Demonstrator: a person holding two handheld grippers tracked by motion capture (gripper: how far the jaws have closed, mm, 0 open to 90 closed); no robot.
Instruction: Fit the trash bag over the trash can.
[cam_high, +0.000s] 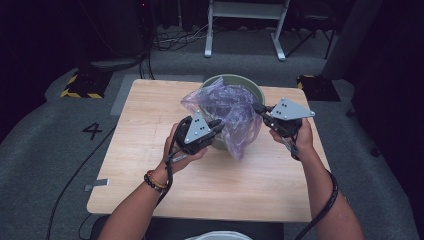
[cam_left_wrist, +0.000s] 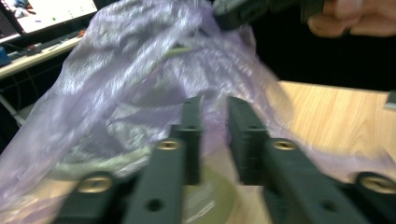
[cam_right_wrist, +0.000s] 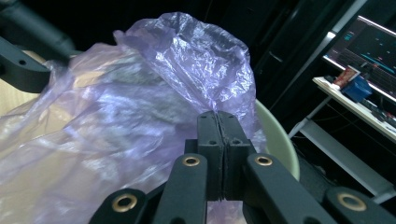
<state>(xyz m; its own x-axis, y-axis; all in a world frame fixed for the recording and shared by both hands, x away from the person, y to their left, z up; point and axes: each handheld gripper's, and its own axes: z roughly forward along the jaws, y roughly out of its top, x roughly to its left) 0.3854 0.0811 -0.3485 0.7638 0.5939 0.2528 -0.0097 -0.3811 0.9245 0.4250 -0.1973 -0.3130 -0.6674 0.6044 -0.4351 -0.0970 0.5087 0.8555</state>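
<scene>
A crumpled purple plastic bag lies over a pale green bin at the back of the wooden table. My left gripper meets the bag's near left side. In the left gripper view its jaws stand nearly together, with the bag's film bunched between them. My right gripper is at the bag's right edge. In the right gripper view its jaws are pressed tight together, pinching the bag beside the bin's rim. The bag is pulled up between the two grippers.
A white metal frame stands on the floor beyond the table. Yellow-and-black striped blocks lie at the table's far corners. A white rim shows at the near edge. A lit monitor stands on a side desk.
</scene>
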